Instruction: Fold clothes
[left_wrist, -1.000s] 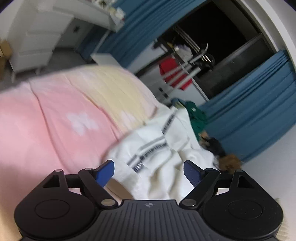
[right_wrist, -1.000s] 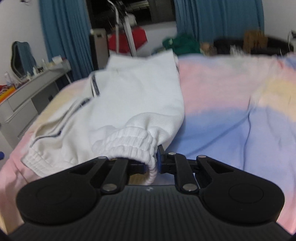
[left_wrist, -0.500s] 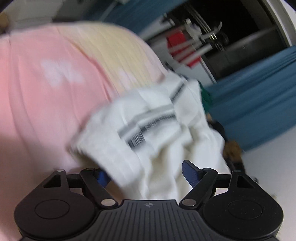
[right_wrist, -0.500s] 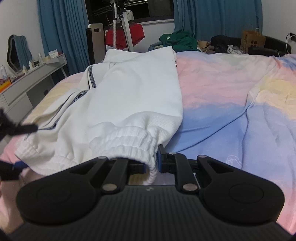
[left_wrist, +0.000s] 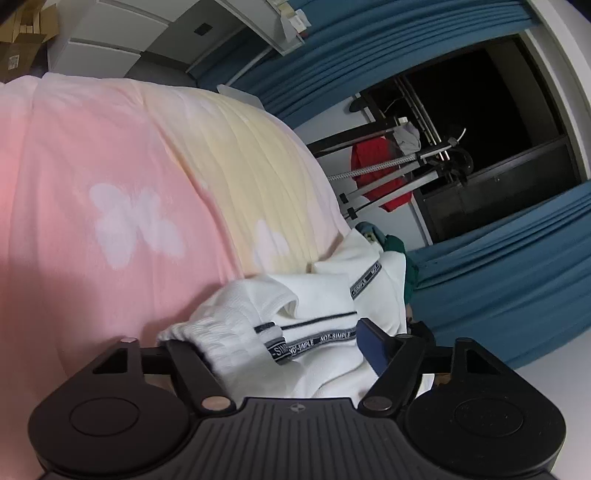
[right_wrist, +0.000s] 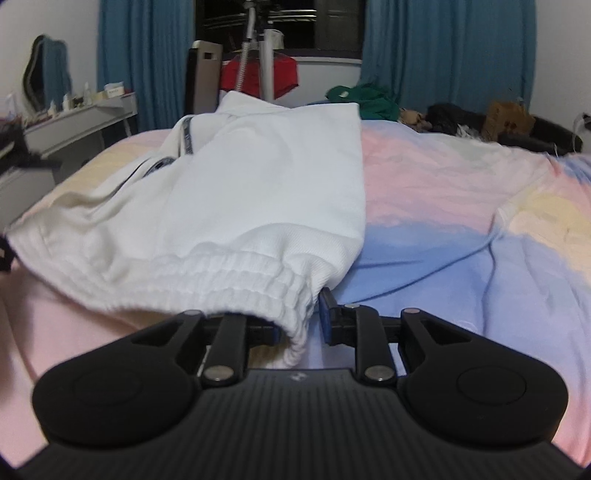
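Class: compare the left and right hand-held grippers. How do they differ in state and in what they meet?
The left hand-held gripper is open around the white tape-trimmed cotton garment; the right hand-held gripper is shut on its ribbed elastic hem. The left faces pink-yellow bedding, the right blue-pink. Both have black bodies and blue pads.

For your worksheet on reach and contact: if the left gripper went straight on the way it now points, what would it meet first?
The left gripper would most likely meet the white trousers first: their elastic waistband already lies between its open fingers, with the pink bedspread beyond.
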